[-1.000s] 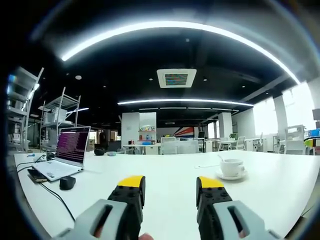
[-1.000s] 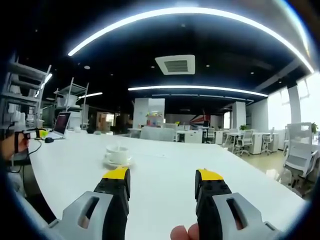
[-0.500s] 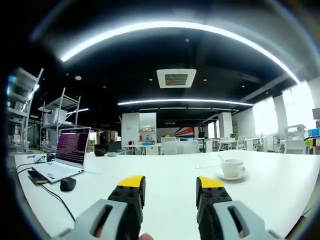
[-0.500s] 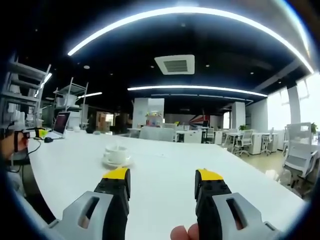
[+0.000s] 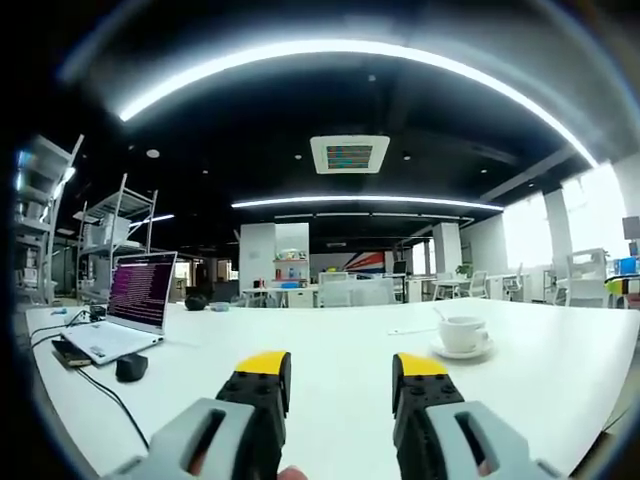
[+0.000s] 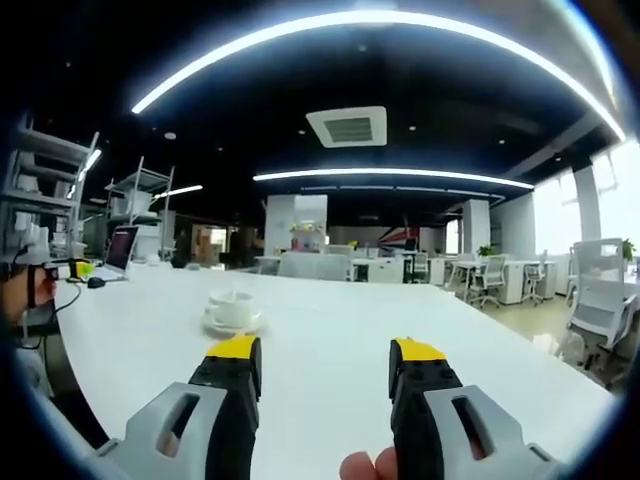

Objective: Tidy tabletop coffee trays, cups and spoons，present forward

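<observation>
A long white table (image 5: 330, 345) in a dim open office carries a white cup (image 5: 463, 333) on its saucer (image 5: 462, 352). Both grippers' jaws are spread, holding nothing. The left gripper view adds an open laptop (image 5: 125, 310).

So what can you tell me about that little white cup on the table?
The cup is white and looks like glossy china. It stands upright on a matching white saucer, which sits on the white table. A thin spoon handle sticks up out of it, leaning to one side. In the right gripper view the same cup is ahead and to the left of the jaws. Neither gripper touches it. What is inside cannot be seen.
</observation>
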A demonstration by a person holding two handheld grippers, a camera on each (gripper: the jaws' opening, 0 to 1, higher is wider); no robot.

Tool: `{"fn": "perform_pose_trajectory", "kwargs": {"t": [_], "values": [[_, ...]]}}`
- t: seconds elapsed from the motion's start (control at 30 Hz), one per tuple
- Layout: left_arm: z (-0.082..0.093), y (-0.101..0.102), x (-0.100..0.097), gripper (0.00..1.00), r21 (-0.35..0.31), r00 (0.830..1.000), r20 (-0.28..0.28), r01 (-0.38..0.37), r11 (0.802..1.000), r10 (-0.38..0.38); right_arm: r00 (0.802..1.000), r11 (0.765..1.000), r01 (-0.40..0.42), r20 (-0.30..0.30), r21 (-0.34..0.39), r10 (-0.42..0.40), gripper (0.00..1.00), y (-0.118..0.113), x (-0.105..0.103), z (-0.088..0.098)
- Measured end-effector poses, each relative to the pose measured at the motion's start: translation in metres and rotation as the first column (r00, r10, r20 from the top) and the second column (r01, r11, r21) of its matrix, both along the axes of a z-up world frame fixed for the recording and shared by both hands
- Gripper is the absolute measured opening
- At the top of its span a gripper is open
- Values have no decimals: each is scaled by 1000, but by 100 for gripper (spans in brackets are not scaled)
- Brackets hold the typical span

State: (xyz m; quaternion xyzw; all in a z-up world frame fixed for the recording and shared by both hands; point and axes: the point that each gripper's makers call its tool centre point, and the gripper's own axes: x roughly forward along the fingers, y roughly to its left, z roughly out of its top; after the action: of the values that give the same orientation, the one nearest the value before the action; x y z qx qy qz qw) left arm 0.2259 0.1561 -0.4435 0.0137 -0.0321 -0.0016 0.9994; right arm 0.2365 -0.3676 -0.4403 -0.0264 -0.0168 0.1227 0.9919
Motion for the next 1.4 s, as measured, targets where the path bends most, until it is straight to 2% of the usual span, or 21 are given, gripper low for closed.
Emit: {"fn": "perform_pose_trajectory", "kwargs": {"t": [0.37,1.4], "values": [[-2,-2,-2,42,-11,1000,-2,1,1000,-1,1000,1000,3,-12,0,-3,50,0,-1,-7],[4,0,-4,41,-12,1000,9,1,1000,-1,1000,1000,3,-3,0,-3,48,6,-5,-3]]}}
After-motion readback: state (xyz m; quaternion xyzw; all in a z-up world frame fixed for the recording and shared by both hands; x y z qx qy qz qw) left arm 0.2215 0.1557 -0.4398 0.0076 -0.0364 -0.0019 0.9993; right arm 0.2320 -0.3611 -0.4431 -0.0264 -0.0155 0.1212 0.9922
